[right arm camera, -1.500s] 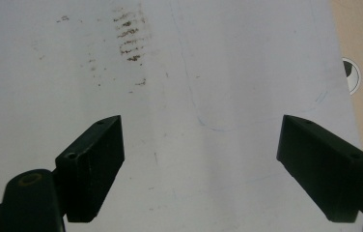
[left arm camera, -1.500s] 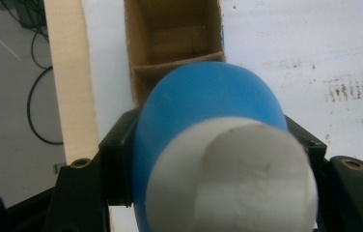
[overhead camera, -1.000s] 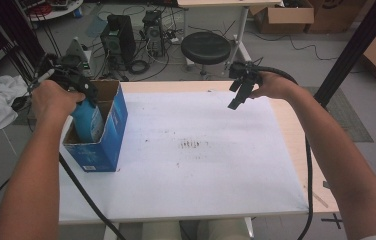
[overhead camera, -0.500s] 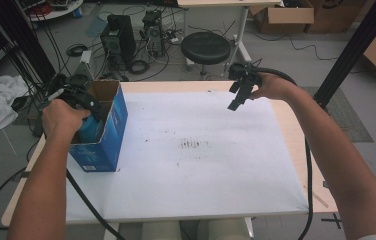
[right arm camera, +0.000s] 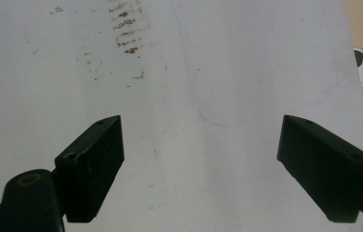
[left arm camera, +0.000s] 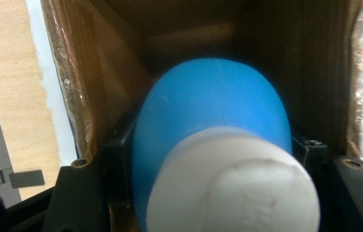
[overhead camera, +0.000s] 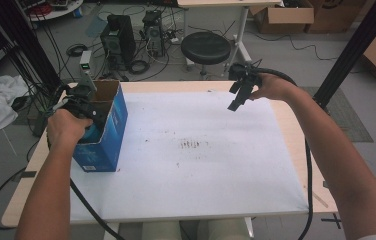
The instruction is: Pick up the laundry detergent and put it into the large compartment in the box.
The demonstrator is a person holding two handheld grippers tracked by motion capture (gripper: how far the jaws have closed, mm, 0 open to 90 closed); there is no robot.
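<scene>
Though unlabelled — blue bottle [left arm camera: 208, 125], white cap [left arm camera: 237, 188]

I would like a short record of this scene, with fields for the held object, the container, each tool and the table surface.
held object: blue bottle with a white cap
container: blue cardboard box, open at the top, at the table's left edge
left tool: shut on the bottle, lowered into the box
right tool: open, holding nothing, above the white sheet
table surface: white sheet with dark smudges near the middle
</scene>
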